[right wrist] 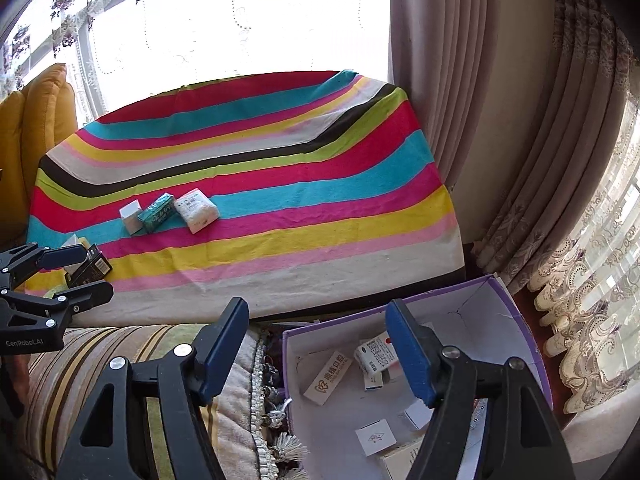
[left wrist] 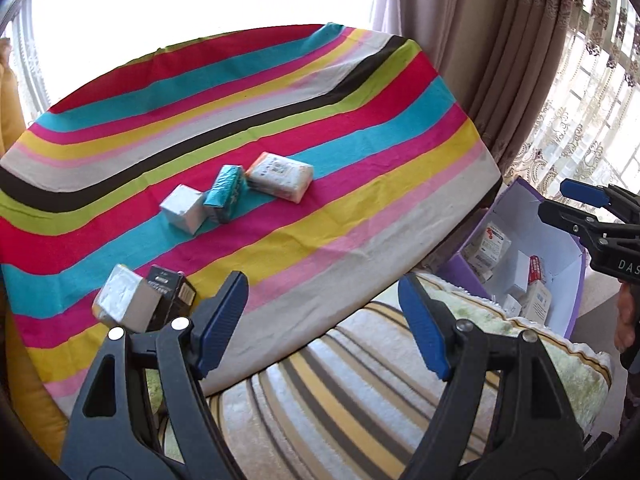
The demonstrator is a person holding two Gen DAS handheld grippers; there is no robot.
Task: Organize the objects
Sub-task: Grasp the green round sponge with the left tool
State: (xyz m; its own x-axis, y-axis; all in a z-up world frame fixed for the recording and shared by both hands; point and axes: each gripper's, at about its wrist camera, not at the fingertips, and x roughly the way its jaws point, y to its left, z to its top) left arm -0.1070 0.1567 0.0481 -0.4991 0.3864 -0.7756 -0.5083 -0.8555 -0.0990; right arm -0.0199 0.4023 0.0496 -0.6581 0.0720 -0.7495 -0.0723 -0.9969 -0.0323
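while three packets (left wrist: 236, 192) lie on the striped cloth (left wrist: 360, 152), the left hand-held gripper (left wrist: 320, 320) gapes empty, and the right hand-held gripper (right wrist: 316, 352) hangs open over the purple box (right wrist: 516, 312).

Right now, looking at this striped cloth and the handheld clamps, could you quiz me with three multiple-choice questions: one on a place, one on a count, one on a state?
1. Where is the purple box?
A. on the striped cloth
B. off the striped cloth, beside the cushion
C. on the windowsill

2. How many packets form the middle cluster?
A. three
B. one
C. six

3. The right gripper is:
A. gripping a packet
B. open, empty
C. out of sight

Answers: B, it sits below the cloth's edge; A, grey box, teal packet, white packet; B, nothing between its pads.
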